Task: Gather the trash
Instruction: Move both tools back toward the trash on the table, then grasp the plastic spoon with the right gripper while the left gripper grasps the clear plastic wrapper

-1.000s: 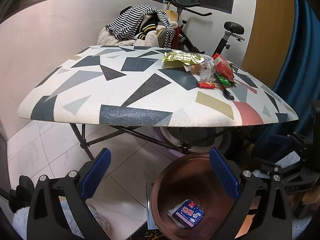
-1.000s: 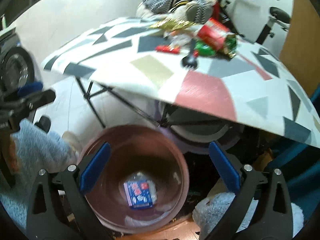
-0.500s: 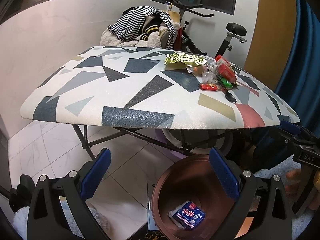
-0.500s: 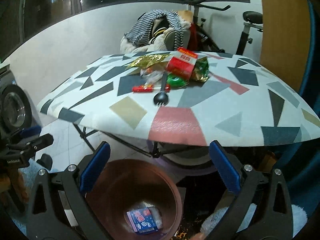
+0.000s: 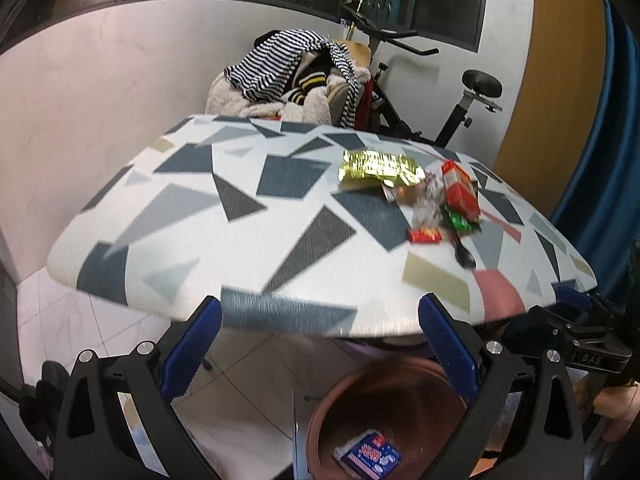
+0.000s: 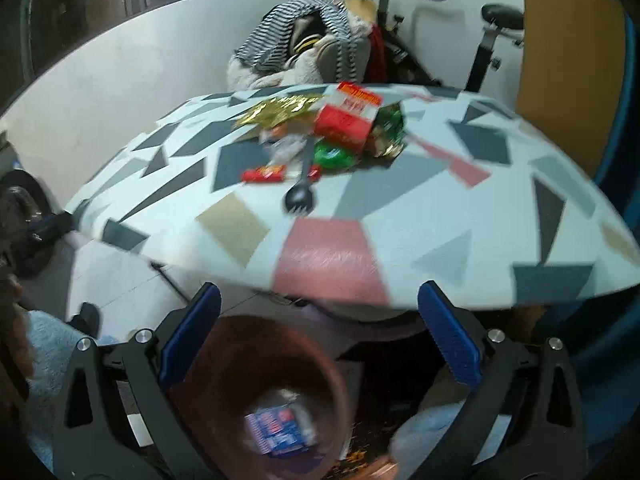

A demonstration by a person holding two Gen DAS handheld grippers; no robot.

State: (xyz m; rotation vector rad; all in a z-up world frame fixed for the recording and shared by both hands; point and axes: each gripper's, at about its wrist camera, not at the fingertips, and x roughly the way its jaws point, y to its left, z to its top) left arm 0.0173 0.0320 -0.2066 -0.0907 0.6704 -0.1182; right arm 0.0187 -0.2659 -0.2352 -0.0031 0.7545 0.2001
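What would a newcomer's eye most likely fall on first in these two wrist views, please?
Probably the heap of bright wrappers on the table with the geometric-patterned top: a crinkled gold foil wrapper, a red snack box and a black plastic spork nearest the front edge. Next, the round brown bin on the floor below, holding a blue-and-red printed packet. Both the left tool and the right tool are open and empty.

The letters "DAS" can be read on the black body of the right gripper [image 5: 576, 312] in the left wrist view, while the print on the wrappers is too blurred.
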